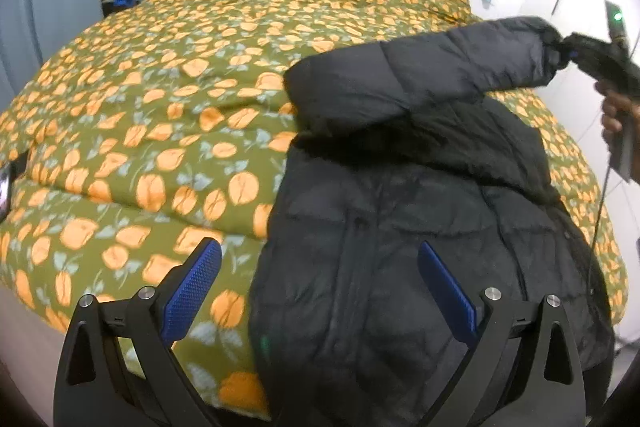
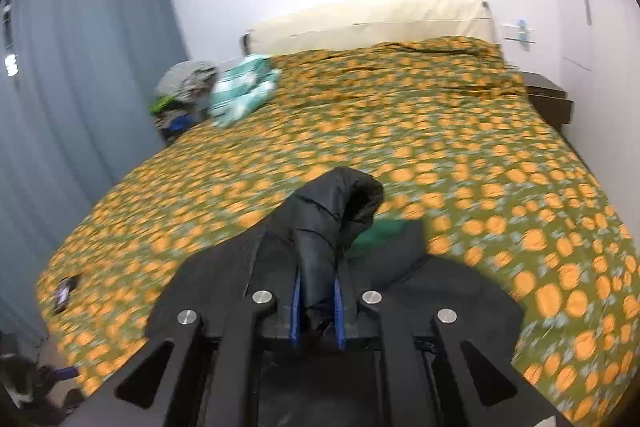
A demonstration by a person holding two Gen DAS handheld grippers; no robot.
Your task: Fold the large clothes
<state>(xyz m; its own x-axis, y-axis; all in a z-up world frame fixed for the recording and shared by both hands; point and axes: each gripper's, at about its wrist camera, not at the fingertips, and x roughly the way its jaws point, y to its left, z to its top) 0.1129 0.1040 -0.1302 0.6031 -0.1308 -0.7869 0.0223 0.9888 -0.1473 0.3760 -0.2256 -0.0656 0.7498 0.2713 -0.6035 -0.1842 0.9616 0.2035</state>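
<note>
Left wrist: one jacket [image 1: 400,247]; left gripper [image 1: 320,283] jaws wide, right gripper [image 2: 316,303] pinching sleeve [image 2: 336,211].

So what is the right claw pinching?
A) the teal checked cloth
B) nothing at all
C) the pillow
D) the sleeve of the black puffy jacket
D: the right claw is shut on the sleeve of the black puffy jacket, lifted off the orange-flowered bedspread, while the left claw hangs open above the jacket's body.
</note>
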